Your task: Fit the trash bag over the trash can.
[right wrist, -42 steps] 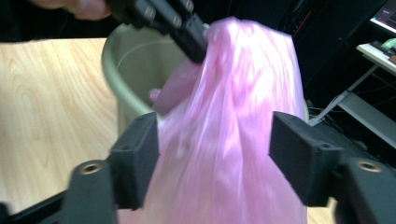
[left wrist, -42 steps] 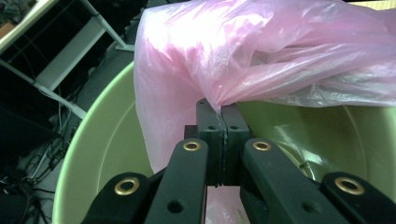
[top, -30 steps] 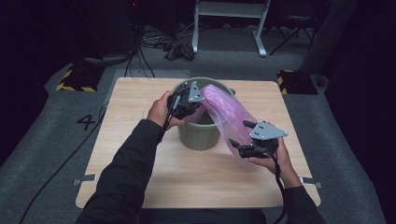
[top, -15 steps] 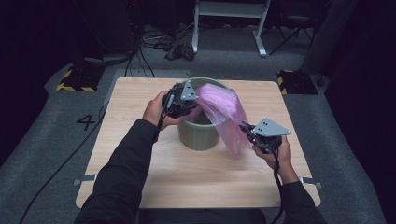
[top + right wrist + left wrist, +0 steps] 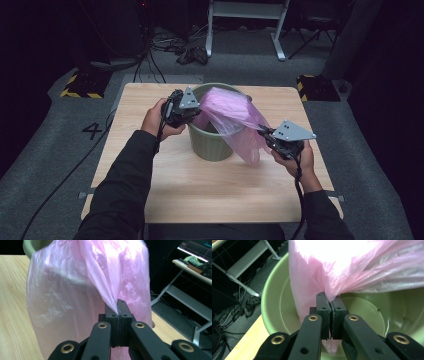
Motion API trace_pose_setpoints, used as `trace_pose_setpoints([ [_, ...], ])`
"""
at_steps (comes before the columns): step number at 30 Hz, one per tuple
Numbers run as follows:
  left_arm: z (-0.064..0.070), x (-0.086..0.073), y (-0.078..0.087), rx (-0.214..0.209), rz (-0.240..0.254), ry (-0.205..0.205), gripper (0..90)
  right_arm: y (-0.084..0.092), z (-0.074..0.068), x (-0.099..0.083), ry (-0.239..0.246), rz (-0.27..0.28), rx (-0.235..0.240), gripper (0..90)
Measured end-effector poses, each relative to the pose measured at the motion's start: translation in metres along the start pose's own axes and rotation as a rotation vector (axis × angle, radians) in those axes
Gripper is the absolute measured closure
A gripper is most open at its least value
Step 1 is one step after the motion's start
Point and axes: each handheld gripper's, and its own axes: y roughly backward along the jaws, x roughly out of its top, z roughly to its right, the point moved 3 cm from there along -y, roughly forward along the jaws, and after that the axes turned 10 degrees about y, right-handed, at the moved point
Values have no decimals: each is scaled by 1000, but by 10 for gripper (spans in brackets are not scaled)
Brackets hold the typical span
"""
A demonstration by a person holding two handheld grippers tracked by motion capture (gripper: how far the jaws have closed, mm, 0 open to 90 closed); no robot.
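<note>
On the left, the left tongs (image 5: pixel 192 111) are pinched tight on one edge of the pink bag (image 5: pixel 235 117). They sit just over the near left rim of the green bin (image 5: pixel 210 147). In the left gripper view the left tongs (image 5: pixel 331 302) have the thin plastic squeezed between them, right above the inside of the bin.

The bin stands in the middle of the tabletop (image 5: pixel 150 180). The bag hangs partly inside it and partly over its right side, stretched between the two hands.

On the right, the right tongs (image 5: pixel 264 134) are clamped on another edge of the bag, a little off to the right of the bin and nearer to the person. In the right gripper view the right tongs (image 5: pixel 117 305) grip a small fold of plastic, and the rest of the bag hangs loose behind.

The job now looks like opening the bag and fitting it over the bin. To do it well, keep both pinches tight. Pull the two edges gently apart so the mouth opens wide. Go slowly, because thin plastic can slip out or tear. Then bring each edge down over the rim, one on each side.
</note>
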Motion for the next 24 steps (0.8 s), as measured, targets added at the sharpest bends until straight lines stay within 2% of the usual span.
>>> trace_pose_setpoints([
  [1,0,-1,0,7,-4,0,835,0,1,3,6,2,-1,899],
  [3,-1,-1,0,23,0,10,664,0,3,10,19,1,-6,899],
  [4,-1,-1,2,17,15,21,598,0,4,13,24,0,-4,899],
  [6,0,1,6,35,48,41,408,-1,7,19,41,-21,-5,899],
  [9,2,4,15,13,106,59,321,-1,13,27,47,-34,-4,898],
  [11,3,5,21,2,148,72,307,0,17,30,44,-40,-7,898],
  [14,6,12,27,-74,200,111,301,2,19,32,36,-35,2,898],
  [16,13,19,25,-87,198,85,301,1,19,34,53,-41,5,897],
  [19,30,30,19,-117,181,33,300,-1,16,39,59,-39,18,896],
  [21,41,38,13,-140,172,2,296,-2,14,43,81,-42,15,894],
  [23,48,44,6,-138,157,-10,296,-4,11,47,94,-42,18,893],
  [24,50,46,2,-154,158,-6,297,-4,10,49,99,-40,19,891],
])
